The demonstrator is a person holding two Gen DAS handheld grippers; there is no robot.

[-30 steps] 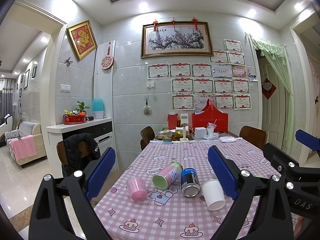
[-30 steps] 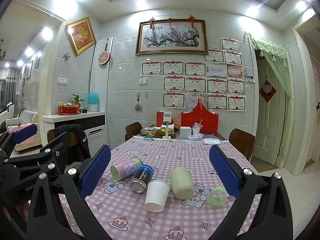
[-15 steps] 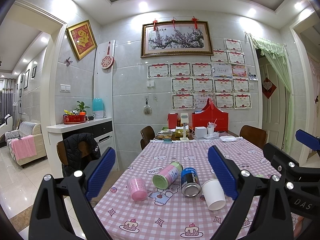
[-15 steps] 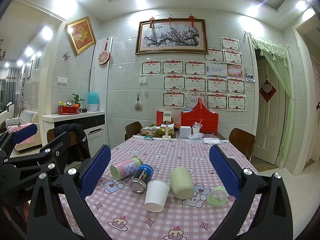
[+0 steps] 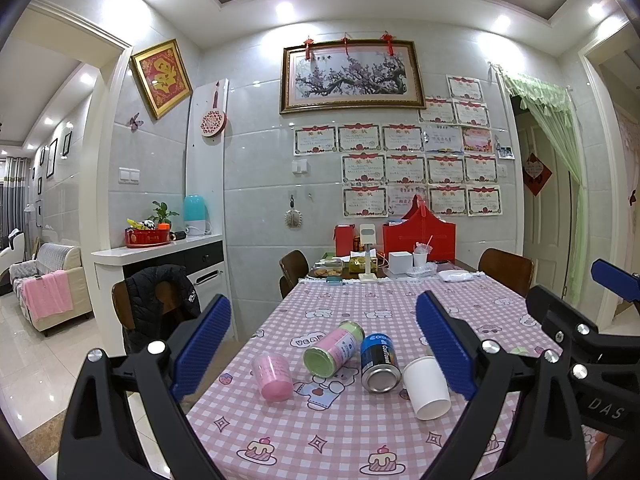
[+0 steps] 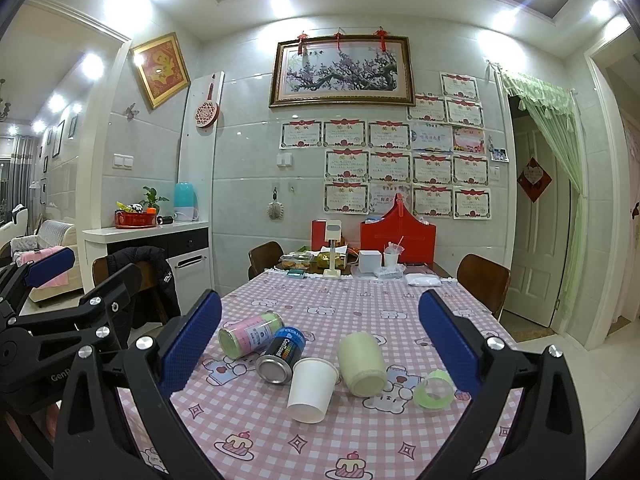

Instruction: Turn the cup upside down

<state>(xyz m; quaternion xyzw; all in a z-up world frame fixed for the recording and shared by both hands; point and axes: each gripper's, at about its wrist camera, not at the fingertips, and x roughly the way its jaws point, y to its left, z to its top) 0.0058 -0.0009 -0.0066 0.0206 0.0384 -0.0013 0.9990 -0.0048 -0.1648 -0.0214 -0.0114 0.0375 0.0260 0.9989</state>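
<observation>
Checked tabletop (image 6: 360, 312) carries a white cup (image 6: 311, 388) on its side; both grippers (image 5: 320, 344) (image 6: 320, 336) hover, jaws spread, empty.

In the left wrist view, the left claw's (image 5: 320, 354) right finger covers the far side of the white cup (image 5: 426, 386) and all but a sliver of the tape roll (image 5: 520, 350) behind it. The cream cup beside the white cup is fully hidden there. The right claw (image 5: 616, 276) is cut off by the right edge. In the right wrist view, the pink cup left of the white cup (image 6: 312, 388) is hidden behind the left finger of the right claw (image 6: 320, 348). The left claw (image 6: 52, 262) is cut by the left edge. The worktop's (image 6: 360, 308) near edge is cut off below. Print on the certificates (image 6: 384, 156) behind is too small to read.
</observation>
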